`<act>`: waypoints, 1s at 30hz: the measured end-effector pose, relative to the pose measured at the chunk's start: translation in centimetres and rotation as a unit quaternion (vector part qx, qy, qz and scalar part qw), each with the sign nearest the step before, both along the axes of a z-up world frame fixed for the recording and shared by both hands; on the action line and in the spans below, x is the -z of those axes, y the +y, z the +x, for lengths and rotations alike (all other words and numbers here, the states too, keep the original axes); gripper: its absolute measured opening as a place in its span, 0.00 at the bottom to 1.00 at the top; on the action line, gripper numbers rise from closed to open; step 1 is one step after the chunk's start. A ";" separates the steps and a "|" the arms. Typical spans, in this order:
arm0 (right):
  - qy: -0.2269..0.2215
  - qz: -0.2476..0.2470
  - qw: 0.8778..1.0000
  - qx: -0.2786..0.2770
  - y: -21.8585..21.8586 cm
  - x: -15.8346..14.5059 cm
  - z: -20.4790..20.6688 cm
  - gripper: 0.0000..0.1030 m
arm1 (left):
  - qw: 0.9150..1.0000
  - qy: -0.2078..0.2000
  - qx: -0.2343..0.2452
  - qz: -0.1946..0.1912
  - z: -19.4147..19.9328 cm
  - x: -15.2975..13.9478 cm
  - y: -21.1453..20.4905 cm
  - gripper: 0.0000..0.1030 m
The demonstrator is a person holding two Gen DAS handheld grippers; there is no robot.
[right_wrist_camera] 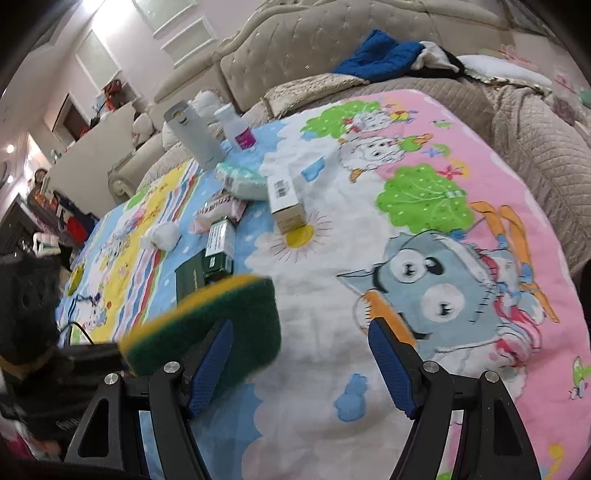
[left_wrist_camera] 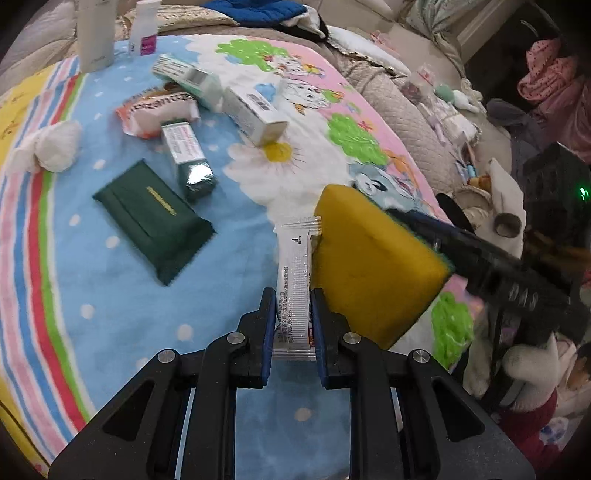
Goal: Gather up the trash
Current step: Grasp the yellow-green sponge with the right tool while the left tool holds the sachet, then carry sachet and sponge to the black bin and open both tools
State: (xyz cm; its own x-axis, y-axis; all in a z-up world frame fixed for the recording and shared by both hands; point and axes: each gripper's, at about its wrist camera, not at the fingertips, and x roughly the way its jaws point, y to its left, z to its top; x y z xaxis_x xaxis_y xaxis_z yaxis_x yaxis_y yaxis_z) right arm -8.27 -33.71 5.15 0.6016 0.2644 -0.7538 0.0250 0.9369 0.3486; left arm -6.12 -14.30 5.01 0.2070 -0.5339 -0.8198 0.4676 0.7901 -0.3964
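Left wrist view shows our left gripper (left_wrist_camera: 293, 325) clamped on a slim white sachet (left_wrist_camera: 293, 291), its printed strip standing up between the two blue pads (left_wrist_camera: 269, 332); that is one piece of trash in hand. Just beside it on the right is a yellow sponge (left_wrist_camera: 373, 266) with a green scouring face, and the right wrist view shows that sponge (right_wrist_camera: 214, 325) lying against the outer side of the left finger of our right gripper (right_wrist_camera: 299, 369), whose jaws stand apart with only blanket visible between them; whether the sponge is truly pinned there or merely carried on the finger we cannot tell.

To do this step well, we judge that we should keep the sachet squeezed near its lower end, since it is light and slick and could slide out if the pads ease; we should also keep the two grippers from colliding, as they are close together; no bin or bag shows in either view, so we cannot say where the sachet should go.

More candidates lie on the cartoon blanket (right_wrist_camera: 332, 229): a crumpled tissue ball (left_wrist_camera: 55, 146), an orange-and-white wrapper (left_wrist_camera: 155, 112), small cartons (left_wrist_camera: 255, 112), a dark green box (left_wrist_camera: 188, 155) and a green pouch (left_wrist_camera: 155, 221); two bottles (left_wrist_camera: 96, 33) stand at the far edge.

The blanket covers a quilted bed with a tufted headboard (right_wrist_camera: 314, 40); blue clothing (right_wrist_camera: 380, 55) lies near the pillows; clutter crowds the room's edges.
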 end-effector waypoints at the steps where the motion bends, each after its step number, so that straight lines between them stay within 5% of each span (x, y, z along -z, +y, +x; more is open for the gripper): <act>1: 0.001 0.000 1.000 0.007 -0.5 -0.1 -0.2 0.71 | 1.000 -0.003 0.005 -0.003 -0.3 -0.2 0.0 0.16; 7: -0.015 0.003 1.000 0.027 -2.6 -1.9 -1.5 0.73 | 0.998 -0.054 0.010 0.026 -1.2 -1.8 -0.1 0.16; 11: -0.008 -0.012 1.000 -0.014 -0.9 -2.0 -2.0 0.79 | 0.996 -0.073 -0.013 0.043 -0.9 -2.2 0.8 0.16; 19: 0.041 -0.070 0.995 -0.060 3.7 3.7 -1.7 0.79 | 0.994 -0.085 -0.023 0.061 -1.0 -1.8 0.5 0.16; 22: 0.015 -0.107 0.992 -0.057 3.9 3.6 -2.4 0.59 | 0.994 -0.087 -0.020 0.059 -1.4 -2.1 -0.1 0.16; 30: -0.024 -0.101 0.995 -0.013 -0.4 0.3 -3.4 0.58 | 0.997 -0.078 -0.006 0.023 -0.8 -2.9 -4.0 0.16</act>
